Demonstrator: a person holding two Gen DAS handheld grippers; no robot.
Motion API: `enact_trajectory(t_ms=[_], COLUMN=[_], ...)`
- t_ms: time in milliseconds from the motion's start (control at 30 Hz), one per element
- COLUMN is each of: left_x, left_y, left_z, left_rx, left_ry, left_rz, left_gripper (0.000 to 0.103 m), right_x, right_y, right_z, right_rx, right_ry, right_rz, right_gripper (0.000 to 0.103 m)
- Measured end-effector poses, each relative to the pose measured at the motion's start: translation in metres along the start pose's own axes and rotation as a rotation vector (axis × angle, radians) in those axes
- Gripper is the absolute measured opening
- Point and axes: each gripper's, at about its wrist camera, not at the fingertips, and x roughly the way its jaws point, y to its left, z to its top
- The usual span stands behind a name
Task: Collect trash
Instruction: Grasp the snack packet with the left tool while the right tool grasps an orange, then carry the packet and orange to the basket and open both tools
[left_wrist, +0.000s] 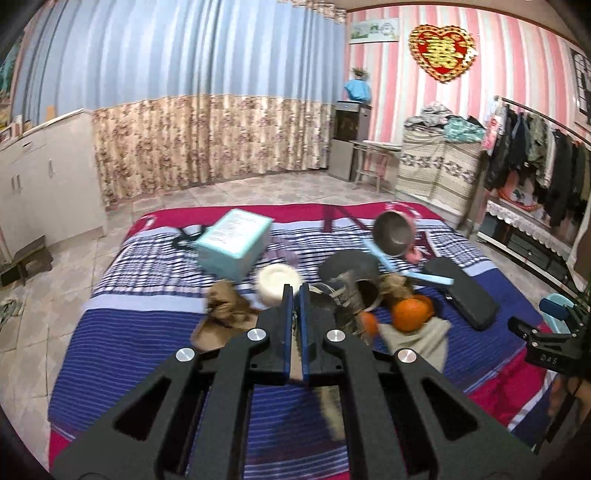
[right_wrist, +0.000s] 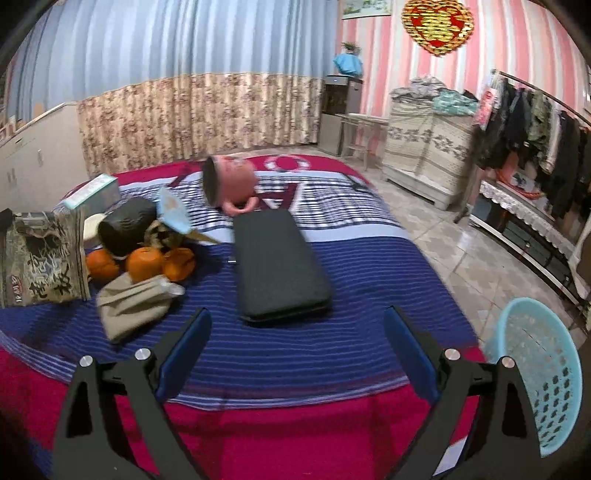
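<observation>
My left gripper is shut on a printed snack bag and holds it above the striped bed. The same bag hangs at the left edge of the right wrist view. My right gripper is open and empty over the bed's near edge. A light blue perforated trash basket stands at the right, beside the bed. Crumpled brown paper and a beige wrapper lie on the bed beside several oranges.
On the bed lie a black case, a pink bowl, a teal box, a white roll and a blue fan. A clothes rack and tiled floor are at the right.
</observation>
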Motion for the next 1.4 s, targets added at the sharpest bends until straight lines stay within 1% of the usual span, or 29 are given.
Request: enact_trajectory(t_ms=[167, 300, 400, 467, 500, 533, 567, 600, 667, 700, 733, 800, 933, 1000, 1067, 1133, 1200, 1267, 1367, 1400], left_x=[0.004, 0.008, 0.007, 0.007, 0.006, 0.006, 0.006, 0.006, 0.006, 0.006, 0.006, 0.007, -0.001, -0.008, -0.015, -0.022, -0.026, -0.03, -0.037, -0.039], left_y=[0.039, 0.059, 0.069, 0.079, 0.082, 0.087, 0.089, 0.09, 0.092, 0.092, 0.091, 0.09, 0.079, 0.07, 0.058, 0.042, 0.028, 0.01, -0.019, -0.032], left_z=[-0.01, -0.023, -0.031, -0.033, -0.033, -0.032, -0.031, -0.031, -0.029, -0.029, -0.028, -0.027, -0.017, -0.008, 0.001, 0.009, 0.016, 0.024, 0.037, 0.041], left_rx=[-0.032, -0.038, -0.029, -0.047, -0.055, -0.065, -0.069, -0.071, -0.071, -0.07, -0.069, -0.07, -0.077, -0.07, -0.052, -0.025, 0.003, 0.027, 0.05, 0.063], left_ry=[0.028, 0.065, 0.069, 0.074, 0.073, 0.071, 0.068, 0.066, 0.061, 0.061, 0.062, 0.062, 0.034, 0.008, -0.019, -0.043, -0.058, -0.071, -0.097, -0.107], left_rz=[0.054, 0.078, 0.105, 0.108, 0.108, 0.11, 0.112, 0.112, 0.112, 0.111, 0.108, 0.102, 0.077, 0.056, 0.033, 0.004, -0.009, -0.03, -0.082, -0.102], left_gripper=[0.002, 0.002, 0.002, 0.002, 0.002, 0.002, 0.002, 0.002, 0.002, 0.002, 0.002, 0.002, 0.002, 0.002, 0.001, 0.001, 0.001, 0.0, 0.0, 0.0], right_x=[0.007, 0.014, 0.027, 0.037, 0.041, 0.045, 0.049, 0.056, 0.067, 0.07, 0.073, 0.071, 0.048, 0.037, 0.025, 0.01, -0.003, -0.016, -0.031, -0.038], right_y=[0.028, 0.053, 0.074, 0.088, 0.095, 0.1, 0.105, 0.111, 0.119, 0.121, 0.123, 0.124, 0.115, 0.106, 0.096, 0.08, 0.064, 0.042, 0.012, -0.004], right_z=[0.005, 0.019, 0.027, 0.029, 0.029, 0.03, 0.031, 0.032, 0.032, 0.032, 0.031, 0.031, 0.038, 0.04, 0.042, 0.042, 0.041, 0.038, 0.032, 0.03], right_rx=[-0.026, -0.058, -0.066, -0.097, -0.112, -0.123, -0.131, -0.138, -0.161, -0.165, -0.166, -0.164, -0.155, -0.135, -0.126, -0.113, -0.095, -0.075, -0.042, -0.022], right_ry=[0.011, -0.008, 0.013, 0.029, 0.033, 0.039, 0.05, 0.066, 0.091, 0.101, 0.112, 0.097, 0.02, -0.002, -0.023, -0.046, -0.058, -0.071, -0.079, -0.085], right_rz=[0.063, 0.119, 0.175, 0.195, 0.203, 0.215, 0.228, 0.243, 0.248, 0.256, 0.269, 0.285, 0.296, 0.301, 0.288, 0.26, 0.231, 0.185, 0.135, 0.106], right_gripper=[0.092, 0.092, 0.092, 0.091, 0.088, 0.081, 0.077, 0.071, 0.062, 0.049, 0.04, 0.039, 0.036, 0.036, 0.036, 0.036, 0.036, 0.036, 0.036, 0.036])
